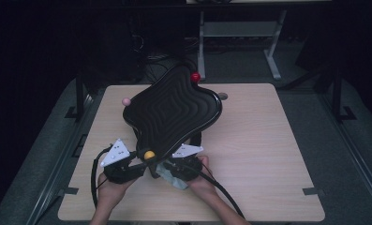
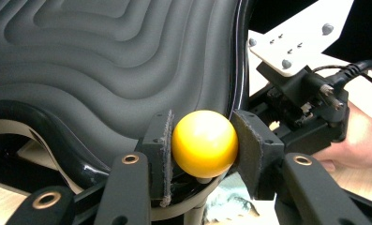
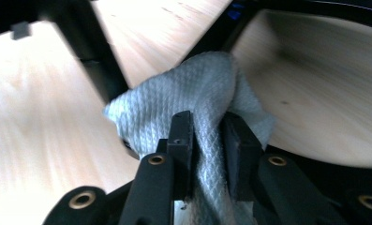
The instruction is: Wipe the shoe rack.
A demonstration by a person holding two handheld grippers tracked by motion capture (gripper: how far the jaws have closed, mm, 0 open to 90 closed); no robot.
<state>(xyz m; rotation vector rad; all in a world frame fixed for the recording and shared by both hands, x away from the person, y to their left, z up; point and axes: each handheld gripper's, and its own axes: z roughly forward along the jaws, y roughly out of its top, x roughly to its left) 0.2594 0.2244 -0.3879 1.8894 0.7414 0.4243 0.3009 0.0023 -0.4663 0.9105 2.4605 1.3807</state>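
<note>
A black wavy-edged board with ridged rings on top lies tilted over the wooden table. Ball knobs sit at its corners: red at the far end, pink at the left, yellow nearest me. My left gripper is shut on the yellow ball, one pad on each side. My right gripper pinches a grey-white quilted cloth just under the board's near edge, against its pale underside. In the high view the cloth peeks out beside my right gripper.
A small grey knob shows at the board's far right corner. Bare tabletop extends to the right and along the front edge. Dark metal frames and a white stand rise beyond the table's far edge.
</note>
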